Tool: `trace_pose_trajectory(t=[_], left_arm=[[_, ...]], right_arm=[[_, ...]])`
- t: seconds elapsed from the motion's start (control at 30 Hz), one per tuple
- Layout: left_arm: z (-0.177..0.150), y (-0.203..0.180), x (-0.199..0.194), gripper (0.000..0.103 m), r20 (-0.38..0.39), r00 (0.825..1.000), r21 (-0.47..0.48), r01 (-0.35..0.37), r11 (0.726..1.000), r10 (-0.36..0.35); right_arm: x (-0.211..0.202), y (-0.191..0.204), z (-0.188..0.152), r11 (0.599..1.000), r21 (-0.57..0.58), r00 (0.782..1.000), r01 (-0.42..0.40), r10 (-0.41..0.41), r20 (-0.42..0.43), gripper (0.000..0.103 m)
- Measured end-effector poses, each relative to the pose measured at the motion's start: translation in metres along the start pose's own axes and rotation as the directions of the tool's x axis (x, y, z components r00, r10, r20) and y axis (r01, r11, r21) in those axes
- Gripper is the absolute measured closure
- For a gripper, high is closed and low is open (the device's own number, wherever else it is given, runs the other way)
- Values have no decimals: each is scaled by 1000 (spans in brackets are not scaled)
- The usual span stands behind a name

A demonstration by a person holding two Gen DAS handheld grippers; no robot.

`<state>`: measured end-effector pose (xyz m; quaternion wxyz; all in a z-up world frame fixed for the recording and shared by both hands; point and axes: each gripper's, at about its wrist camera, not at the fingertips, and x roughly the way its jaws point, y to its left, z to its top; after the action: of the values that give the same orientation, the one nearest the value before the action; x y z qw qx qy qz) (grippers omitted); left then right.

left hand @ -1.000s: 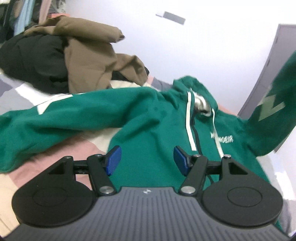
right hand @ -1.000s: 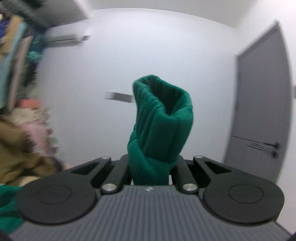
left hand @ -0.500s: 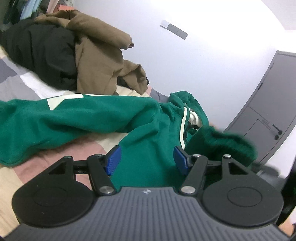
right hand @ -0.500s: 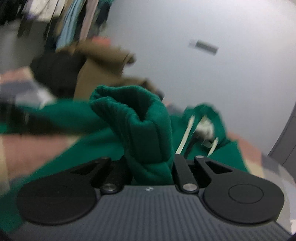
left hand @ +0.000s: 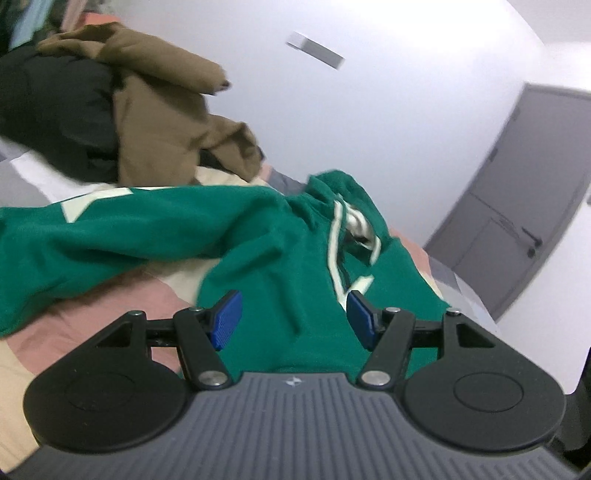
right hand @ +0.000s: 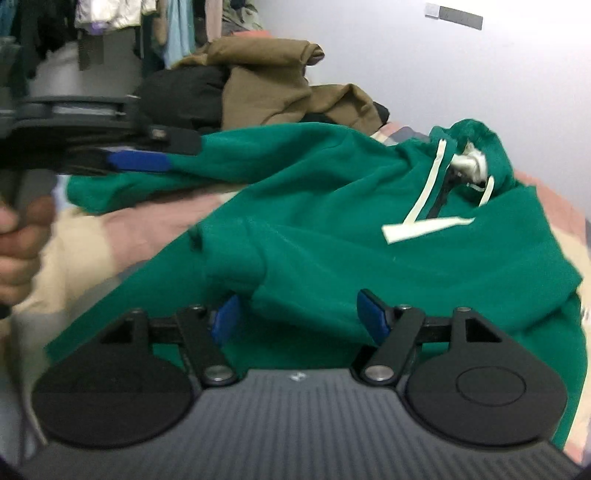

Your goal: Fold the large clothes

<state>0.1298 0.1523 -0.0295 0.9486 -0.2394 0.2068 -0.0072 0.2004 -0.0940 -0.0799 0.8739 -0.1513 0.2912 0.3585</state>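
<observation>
One green hoodie (right hand: 332,206) lies spread on a bed with a patchwork cover (left hand: 122,295) of pink, cream and grey blocks. Its hood points toward the white wall (left hand: 388,110), and two cream stripes run down its front beside a dark zip. One sleeve stretches out to the left across the cover; the other is folded in over the chest, its cuff lying near the right gripper.

Two grippers hang over the hoodie, each with two blue pads. The left gripper (left hand: 293,319) has its jaws wide apart with nothing between them, above the hoodie's lower front. In the right wrist view it appears at the left edge, held by one hand (right hand: 18,251), over the stretched sleeve. The right gripper (right hand: 299,315) has its jaws opening; the green cuff lies between the pads and neither pad presses on it.

Behind the hoodie sits one heap of clothes: one brown garment (left hand: 166,122) draped over one black garment (left hand: 55,110). More clothes (right hand: 177,22) hang beyond it. One grey door (left hand: 517,229) stands to the right.
</observation>
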Motion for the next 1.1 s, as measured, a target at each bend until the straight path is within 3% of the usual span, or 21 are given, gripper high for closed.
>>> trace_pose_trajectory(t=[0.2,0.37,0.63,0.8,0.9,1.03,1.1], left_arm=[[-23,-22,17,35,-94,996,89,5,996,4],[-39,-30,39,36,-166,986,138,-10,990,33],[-63,-22,76,36,-288,949,184,-73,980,125],[-61,-21,77,36,-286,950,178,-78,981,127],[-53,-14,68,35,-248,957,132,-123,984,153],[-36,-2,45,35,-139,969,33,-200,979,203],[-27,9,35,33,-91,966,-35,-245,969,241]], right_arm=[[-25,-19,-21,991,127,997,-32,24,69,33],[-6,-44,-23,959,275,992,65,-92,87,34],[39,-75,-35,922,370,991,114,-132,24,40],[55,-81,-43,915,391,994,104,-106,-15,40],[54,-81,-44,914,393,994,102,-104,-17,40],[52,-84,-45,907,411,995,94,-96,-15,40],[52,-84,-45,908,408,995,95,-98,-16,40]])
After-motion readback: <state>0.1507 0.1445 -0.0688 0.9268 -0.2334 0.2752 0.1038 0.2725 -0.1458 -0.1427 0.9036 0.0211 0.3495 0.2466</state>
